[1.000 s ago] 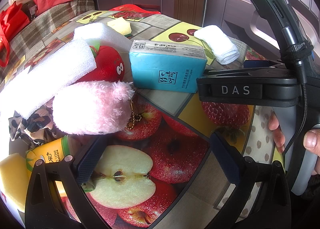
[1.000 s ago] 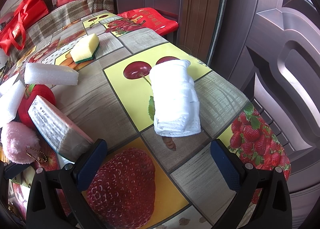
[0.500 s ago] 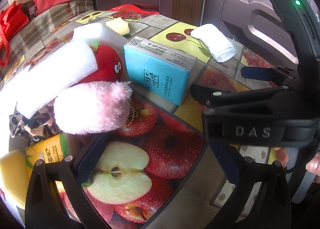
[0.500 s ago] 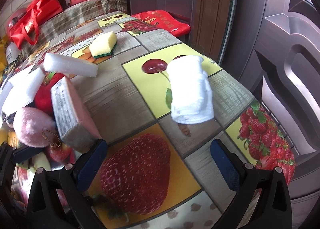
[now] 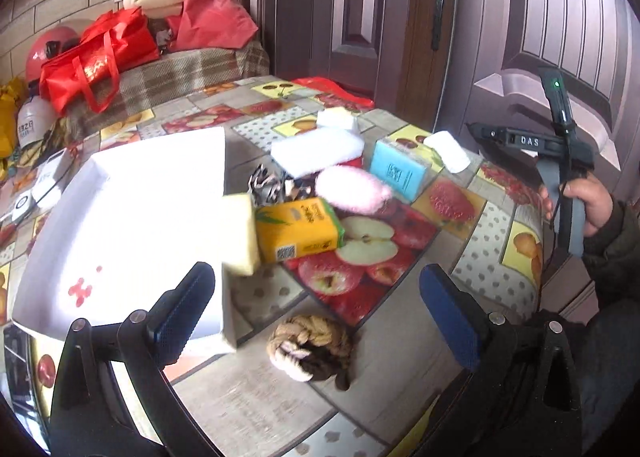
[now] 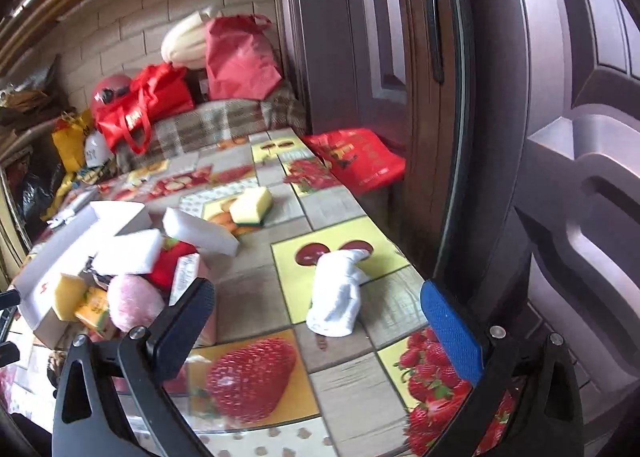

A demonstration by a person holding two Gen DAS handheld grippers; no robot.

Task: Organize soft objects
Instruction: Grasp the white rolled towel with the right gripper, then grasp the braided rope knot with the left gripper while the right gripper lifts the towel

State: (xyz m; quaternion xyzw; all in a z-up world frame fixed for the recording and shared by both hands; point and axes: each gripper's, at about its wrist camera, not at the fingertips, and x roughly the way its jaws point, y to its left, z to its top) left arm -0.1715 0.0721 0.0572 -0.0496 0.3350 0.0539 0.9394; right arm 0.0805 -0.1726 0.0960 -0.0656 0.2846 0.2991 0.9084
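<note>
Soft things crowd a fruit-print table. In the left wrist view lie a pink plush, a blue tissue pack, a yellow tissue pack, a pale yellow sponge against a white box, white foam blocks and a braided beige-brown scrunchie. My left gripper hangs open high above the scrunchie. A rolled white towel lies on the cherry tile in the right wrist view. My right gripper is open and held up behind the towel, holding nothing.
A yellow-green sponge and a white foam bar lie farther back. Red bags and a helmet sit on a plaid-covered bench. A dark door stands right of the table edge. A hand holds the right gripper's handle.
Both grippers have pulled up and back from the table, so much more of it shows. The white box, yellow pack and scrunchie have come into the left view. Nothing was grasped.
</note>
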